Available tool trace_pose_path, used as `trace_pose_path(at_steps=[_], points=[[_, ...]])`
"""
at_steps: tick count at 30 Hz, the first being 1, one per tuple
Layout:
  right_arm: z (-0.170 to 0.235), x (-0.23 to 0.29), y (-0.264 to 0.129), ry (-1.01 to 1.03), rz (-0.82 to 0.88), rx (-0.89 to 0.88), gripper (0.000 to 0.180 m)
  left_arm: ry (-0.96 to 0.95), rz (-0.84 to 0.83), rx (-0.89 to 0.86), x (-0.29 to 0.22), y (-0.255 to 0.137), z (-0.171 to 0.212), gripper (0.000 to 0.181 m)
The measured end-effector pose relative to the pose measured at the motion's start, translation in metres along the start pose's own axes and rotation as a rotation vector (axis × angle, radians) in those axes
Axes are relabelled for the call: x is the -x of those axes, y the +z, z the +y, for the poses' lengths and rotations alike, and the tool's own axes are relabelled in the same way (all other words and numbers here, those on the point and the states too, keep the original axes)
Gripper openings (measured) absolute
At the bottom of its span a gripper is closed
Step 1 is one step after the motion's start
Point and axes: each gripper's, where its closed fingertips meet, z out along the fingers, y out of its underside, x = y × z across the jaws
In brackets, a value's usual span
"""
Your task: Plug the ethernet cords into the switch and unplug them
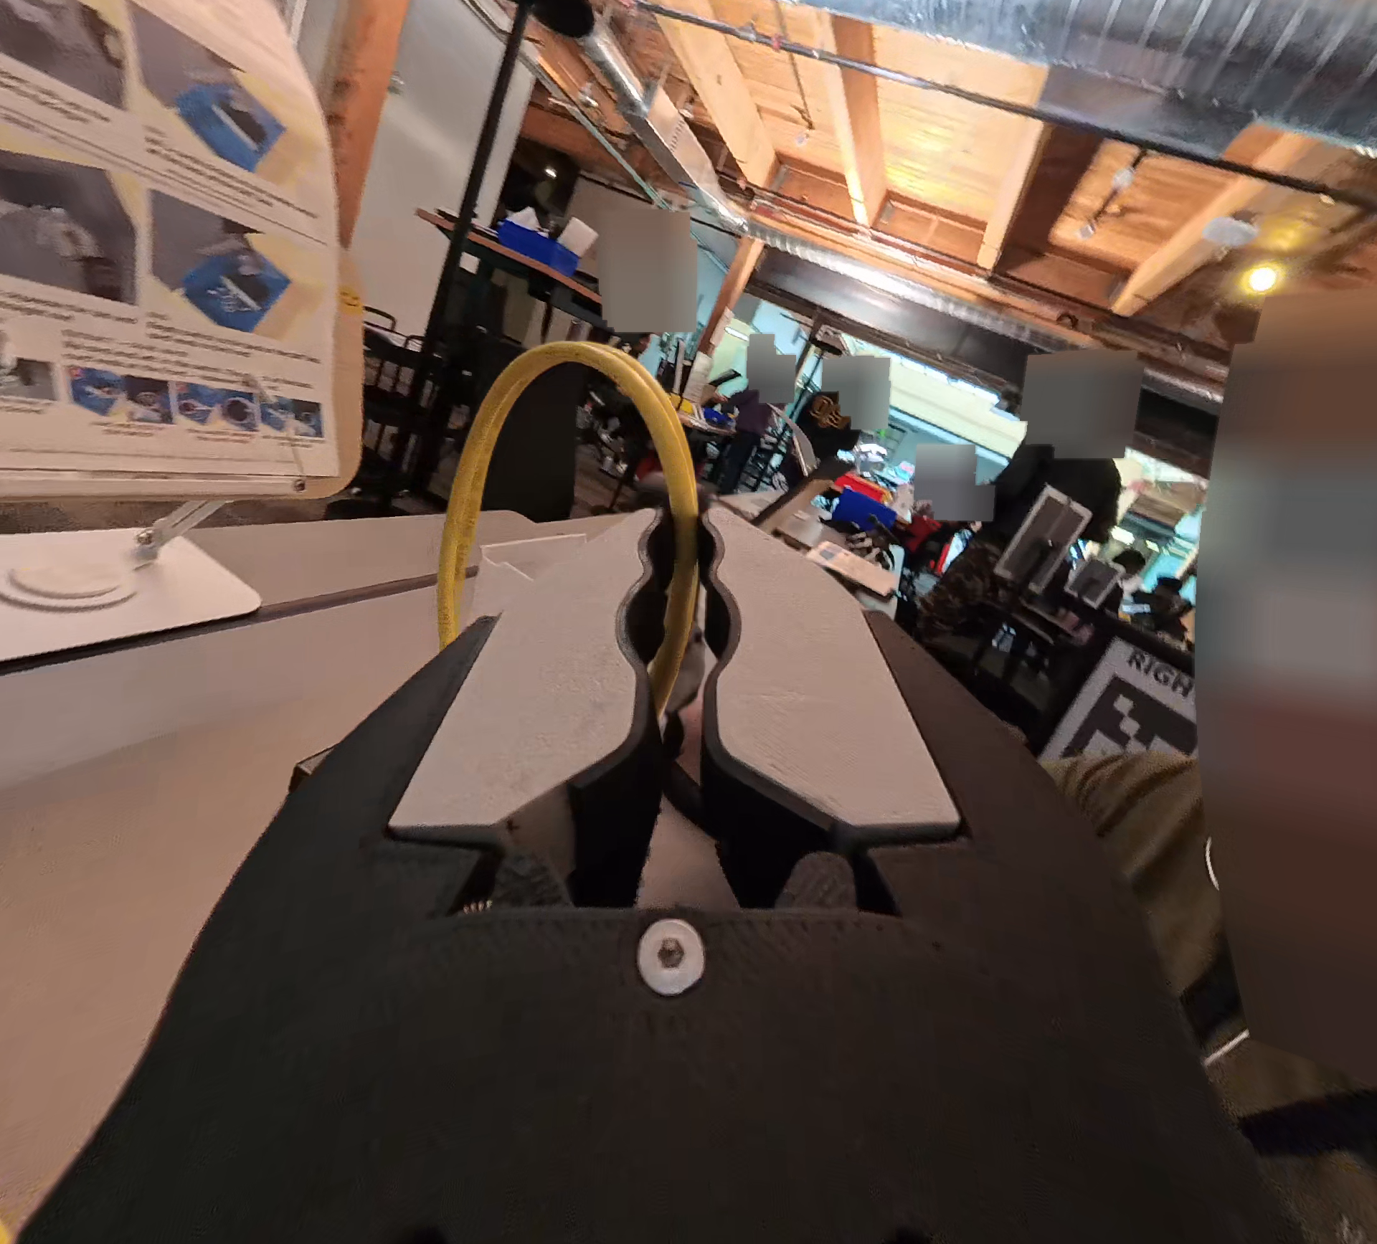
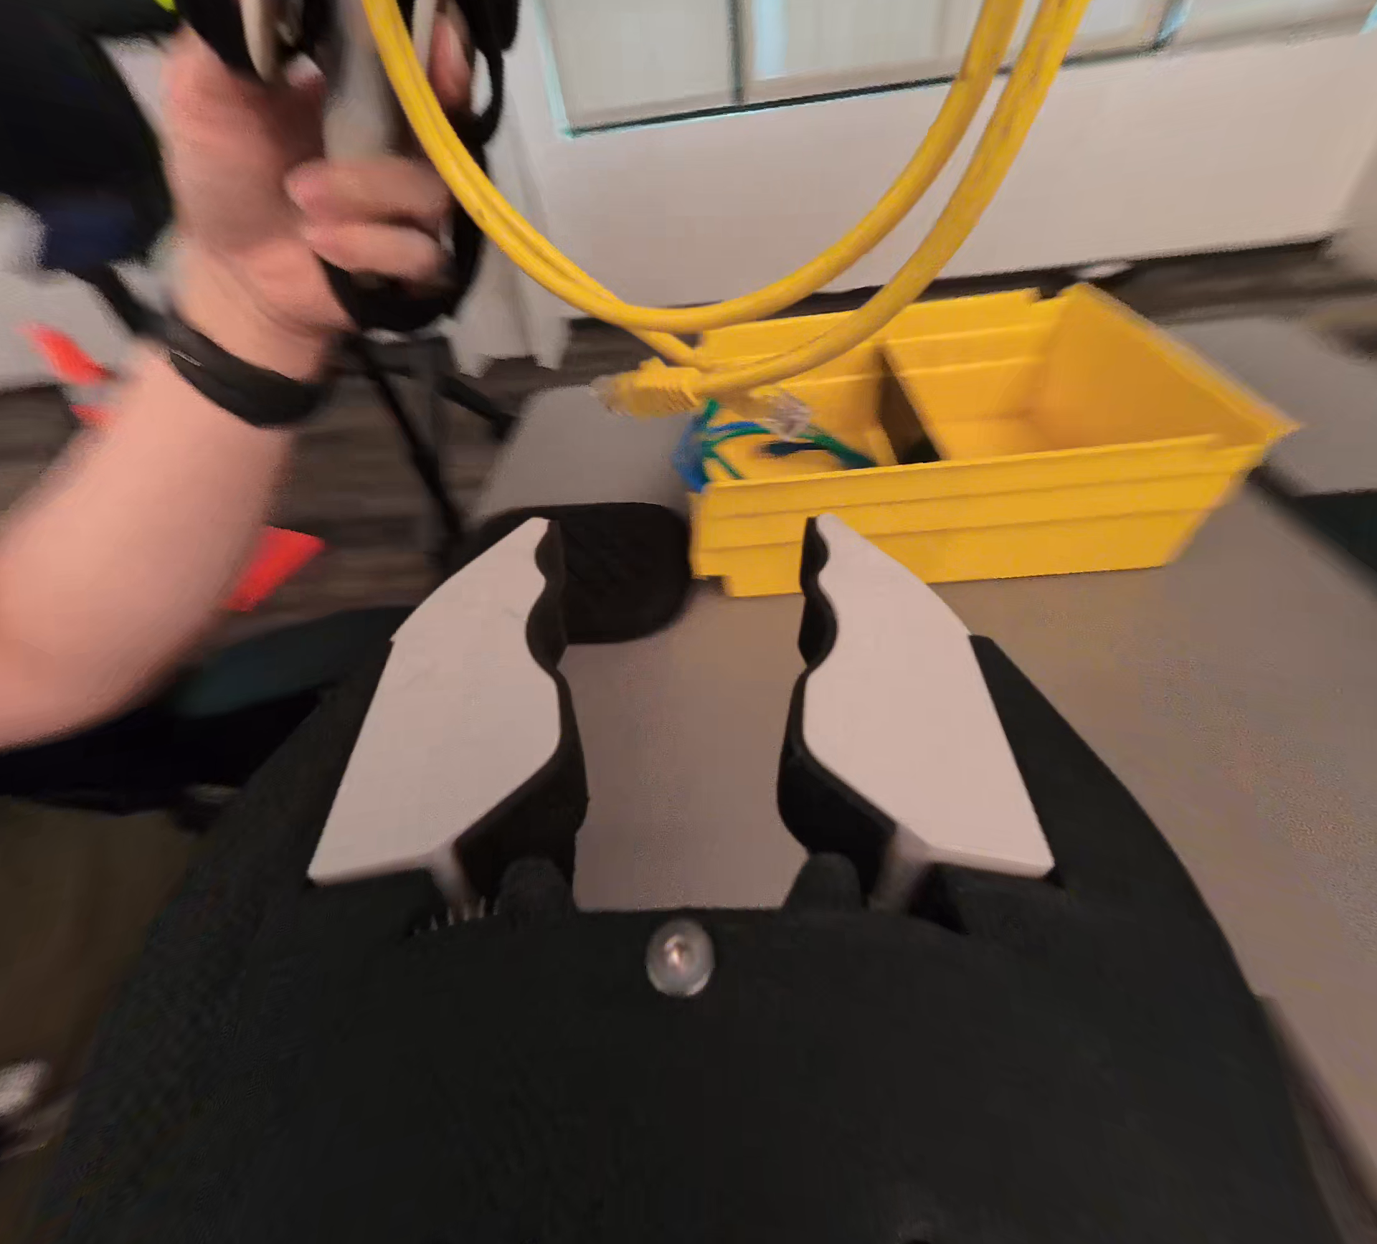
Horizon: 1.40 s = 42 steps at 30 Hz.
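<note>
Left gripper (image 1: pixel 679 523) jaws clamped on yellow cord (image 1: pixel 477 463), looping up centre frame | right gripper (image 2: pixel 679 530) jaws spread, empty | cord hangs doubled, plugs dangling over yellow bin (image 2: pixel 969 523) on worktop (image 2: pixel 1118 687)

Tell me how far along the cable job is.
Done: the left gripper is shut on the yellow ethernet cord, lifted clear of the yellow bin; both plugs dangle free. In hand: nothing in the open right gripper. Left: all plugging and unplugging; no switch is in view.
</note>
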Motion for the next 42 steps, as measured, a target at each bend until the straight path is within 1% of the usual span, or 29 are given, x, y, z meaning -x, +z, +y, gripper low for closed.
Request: trace_pose_path(at_steps=[2,3,7,10,12,13,14,15,17,20,23,26,29,31,32,33,34,35,36,37,39,42], points=[[-0.006,0.012,-0.001,0.178,-0.158,-0.057,0.063,0.031,0.026,0.030,-0.003,0.005,0.006,0.005],[-0.010,0.014,-0.003,0.257,-0.207,-0.087,0.061,0.045,0.044,0.043,-0.005,0.007,0.010,0.005],[-0.012,0.001,-0.008,0.443,-0.245,-0.142,0.047,0.076,0.139,0.072,-0.014,0.014,0.021,0.005],[-0.003,0.000,-0.005,0.487,-0.261,-0.111,0.047,0.113,0.174,0.108,-0.017,0.020,0.031,0.005],[-0.001,0.005,-0.004,0.521,-0.314,-0.092,0.031,0.148,0.163,0.132,-0.015,0.023,0.037,0.006],[-0.002,0.007,-0.005,0.537,-0.334,-0.099,0.029,0.156,0.170,0.146,-0.016,0.024,0.040,0.006],[-0.002,0.007,-0.006,0.546,-0.344,-0.105,0.014,0.162,0.175,0.151,-0.017,0.024,0.042,0.006],[0.000,0.008,-0.006,0.538,-0.344,-0.089,0.006,0.166,0.172,0.146,-0.017,0.023,0.043,0.006],[0.007,0.002,-0.005,0.513,-0.300,-0.054,0.006,0.166,0.161,0.129,-0.016,0.019,0.042,0.005],[0.008,-0.007,-0.009,0.493,-0.254,-0.054,0.006,0.188,0.148,0.126,-0.016,0.011,0.046,0.006],[0.007,-0.017,-0.016,0.411,-0.170,-0.053,0.006,0.245,0.147,0.121,-0.025,0.001,0.059,0.005],[0.008,-0.032,-0.024,0.231,-0.008,-0.010,0.006,0.317,0.139,0.119,-0.040,-0.008,0.077,0.005],[-0.004,-0.046,-0.039,-0.032,0.185,0.005,0.006,0.359,0.083,0.239,-0.047,-0.009,0.121,0.005],[-0.018,-0.043,-0.049,-0.226,0.238,-0.022,0.006,0.341,0.064,0.307,-0.050,-0.004,0.156,0.006],[-0.024,-0.043,-0.053,-0.291,0.273,-0.043,0.006,0.338,0.051,0.327,-0.050,-0.001,0.171,0.006],[-0.028,-0.040,-0.056,-0.333,0.281,-0.069,0.006,0.354,0.036,0.326,-0.050,0.002,0.183,0.011],[-0.032,-0.034,-0.056,-0.366,0.262,-0.102,0.006,0.376,0.013,0.310,-0.048,0.005,0.189,0.026],[-0.035,-0.029,-0.056,-0.398,0.242,-0.140,0.006,0.397,-0.021,0.286,-0.043,0.006,0.191,0.043],[-0.037,-0.024,-0.056,-0.434,0.223,-0.179,0.006,0.412,-0.060,0.259,-0.035,0.005,0.188,0.053],[-0.037,-0.019,-0.055,-0.460,0.197,-0.209,0.007,0.409,-0.085,0.233,-0.028,0.003,0.183,0.054],[-0.031,-0.008,-0.049,-0.499,0.119,-0.228,0.007,0.338,-0.092,0.210,-0.017,-0.001,0.170,0.059],[-0.031,0.006,-0.044,-0.526,0.037,-0.274,0.007,0.265,-0.181,0.145,0.013,-0.002,0.136,0.068]])
